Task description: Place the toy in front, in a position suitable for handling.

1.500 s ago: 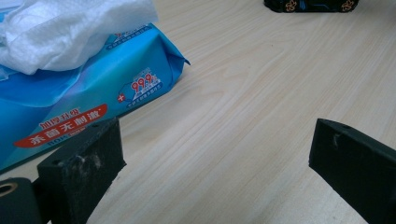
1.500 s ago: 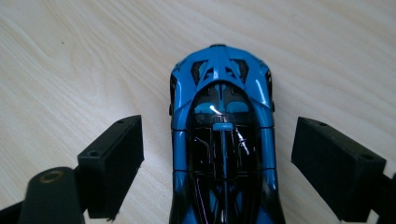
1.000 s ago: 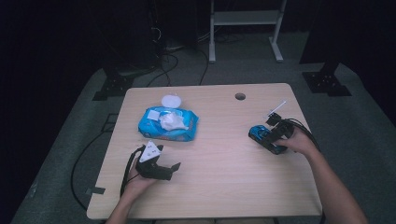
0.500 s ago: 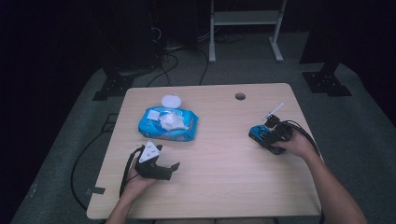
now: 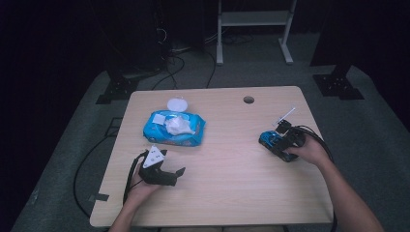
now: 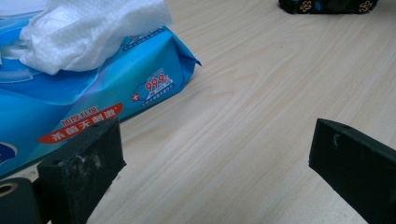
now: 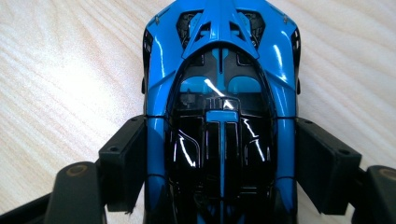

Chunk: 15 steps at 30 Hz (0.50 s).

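A person is sitting at the near edge of a pale wooden table (image 5: 227, 183), holding a two-jaw gripper in each hand. The right gripper (image 5: 285, 141) is resting toward the table's right side, and its black jaws are pressing against both flanks of a glossy blue and black toy sports car (image 7: 220, 116), clamped on it after just closing in a little. In the right gripper view the car is lying flat on the wood, its body running away from the camera between the two pads. A thin white stick (image 5: 286, 115) is poking up just beyond the car, on its far side.

The left gripper (image 5: 162, 174) is lying near the front left of the table, its jaws standing wide apart with only bare wood between them. Just beyond it, a soft blue plastic pack of wet wipes (image 5: 173, 130) is sitting with a crumpled white wipe (image 6: 88, 32) sticking out of its top. A small round white lid (image 5: 177, 104) is lying on the far side of the pack.
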Available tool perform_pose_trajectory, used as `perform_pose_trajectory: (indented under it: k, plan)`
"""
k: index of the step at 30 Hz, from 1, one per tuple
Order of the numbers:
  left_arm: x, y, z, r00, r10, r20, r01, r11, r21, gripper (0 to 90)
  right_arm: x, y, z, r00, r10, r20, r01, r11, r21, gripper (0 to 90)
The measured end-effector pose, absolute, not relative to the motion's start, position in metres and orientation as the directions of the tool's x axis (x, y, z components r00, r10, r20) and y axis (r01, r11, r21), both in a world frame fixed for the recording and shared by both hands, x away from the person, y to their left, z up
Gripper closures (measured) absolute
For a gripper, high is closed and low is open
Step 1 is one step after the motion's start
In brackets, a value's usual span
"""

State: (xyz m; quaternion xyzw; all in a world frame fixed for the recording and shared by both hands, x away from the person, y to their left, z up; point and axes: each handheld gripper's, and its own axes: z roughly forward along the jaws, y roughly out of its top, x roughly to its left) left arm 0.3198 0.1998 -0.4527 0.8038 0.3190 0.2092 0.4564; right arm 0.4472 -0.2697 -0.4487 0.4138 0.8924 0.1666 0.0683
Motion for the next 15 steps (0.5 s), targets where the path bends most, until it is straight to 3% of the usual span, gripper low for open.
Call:
perform_pose_trajectory:
  k: [8,15]
  plan:
    - [0.319,0.201,-0.452,0.706,0.707,0.049,0.319,-0.378,0.869,2.4,0.441,-0.275,-0.429,-0.643,0.765,0.032,0.710,0.580,0.398,25.6]
    - [0.320,0.204,-0.450,0.692,0.721,0.034,0.325,-0.352,0.878,2.4,0.419,-0.240,-0.387,-0.736,0.676,0.044,0.603,0.625,0.495,25.6]
